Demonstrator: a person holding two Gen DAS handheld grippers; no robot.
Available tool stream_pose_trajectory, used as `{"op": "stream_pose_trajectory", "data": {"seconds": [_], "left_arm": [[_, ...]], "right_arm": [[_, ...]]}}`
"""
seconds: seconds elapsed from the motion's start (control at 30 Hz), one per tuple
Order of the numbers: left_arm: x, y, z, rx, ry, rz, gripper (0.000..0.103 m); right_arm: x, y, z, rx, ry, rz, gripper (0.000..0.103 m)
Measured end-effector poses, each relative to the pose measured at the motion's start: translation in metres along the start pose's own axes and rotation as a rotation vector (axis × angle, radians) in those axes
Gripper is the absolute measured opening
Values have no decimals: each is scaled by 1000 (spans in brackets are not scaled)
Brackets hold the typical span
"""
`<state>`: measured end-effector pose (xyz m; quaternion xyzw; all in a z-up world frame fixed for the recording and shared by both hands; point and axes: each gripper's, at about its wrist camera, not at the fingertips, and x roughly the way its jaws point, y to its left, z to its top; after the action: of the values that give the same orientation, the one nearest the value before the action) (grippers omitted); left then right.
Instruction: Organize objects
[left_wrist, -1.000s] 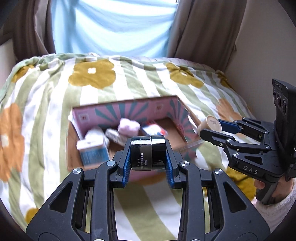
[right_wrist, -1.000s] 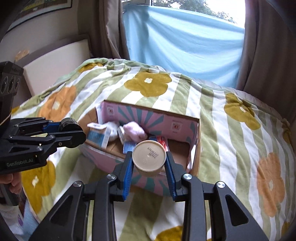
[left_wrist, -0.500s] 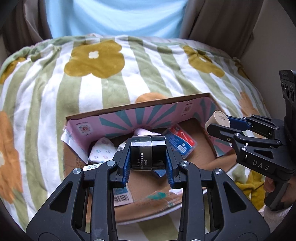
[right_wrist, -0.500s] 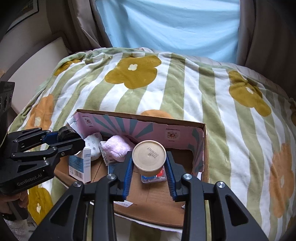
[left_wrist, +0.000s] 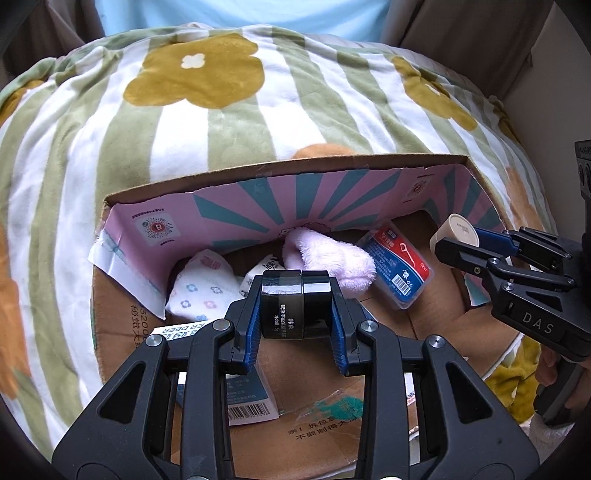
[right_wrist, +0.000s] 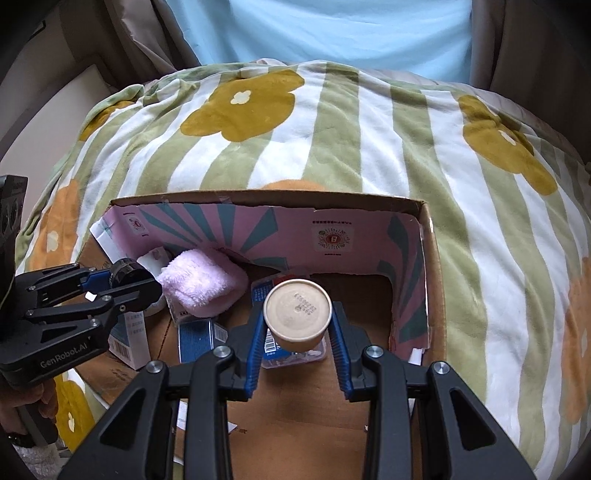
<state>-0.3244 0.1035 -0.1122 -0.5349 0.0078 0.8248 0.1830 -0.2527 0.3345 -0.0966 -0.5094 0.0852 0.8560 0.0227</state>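
Grippers (left_wrist: 295, 306) lower; beige cup's (right_wrist: 297, 310) base rightward.

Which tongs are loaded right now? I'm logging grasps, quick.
Left tongs: closed on the black jar.
Right tongs: closed on the beige container.

Home bedroom, flowered blanket (left_wrist: 229, 122), curtains (right_wrist: 524, 40)

A flower-striped blanket (right_wrist: 369, 122) covers the bed — cardboard box (right_wrist: 430, 273) on it.
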Motion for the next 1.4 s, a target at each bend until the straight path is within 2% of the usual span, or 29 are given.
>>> {"op": "stream_pose_trajectory", "data": {"seconds": [0.17,0.27,0.3,0.33,0.37,0.4,0.43,0.47,0.6,0.77,0.9,1.0,1.17,1.27,1.4], "left_arm": [[-6,1,5,-11,8,16,28],[-12,-1,8,-4,2,49,30],[-14,-2,8,7,2,49,37],[-16,-2,8,11,2,49,70],[-17,-2,8,9,1,52,98],[-20,-2,7,7,-18,57,103],[-21,-1,5,7,-29,55,103],[-22,0,4,4,-36,56,103],[-23,4,-3,0,-40,81,103],[-37,8,-9,-25,-56,64,103],[-67,10,-11,-58,-98,86,103],[-103,12,-21,-92,-174,112,103],[-160,-5,-59,-66,-304,171,103],[-186,-14,-90,-69,-370,149,103],[-205,-21,-130,-88,-425,144,103]], "right_arm": [[-3,4,8,8,-3,9,31],[-1,4,12,34,24,21,31],[1,5,13,43,39,14,31],[1,5,13,52,44,3,36],[1,5,13,63,41,-16,56],[-1,3,12,77,31,-35,70],[-3,2,11,91,16,-43,98],[-6,0,10,99,-1,-44,101],[-9,1,10,100,6,-64,102],[-19,4,7,97,-21,-84,102],[-42,8,6,93,-54,-94,102],[-79,13,-5,98,-134,-86,102],[-131,26,-37,97,-239,-126,102],[-149,37,-62,81,-275,-135,102],[-158,50,-95,52,-284,-102,102]]}}
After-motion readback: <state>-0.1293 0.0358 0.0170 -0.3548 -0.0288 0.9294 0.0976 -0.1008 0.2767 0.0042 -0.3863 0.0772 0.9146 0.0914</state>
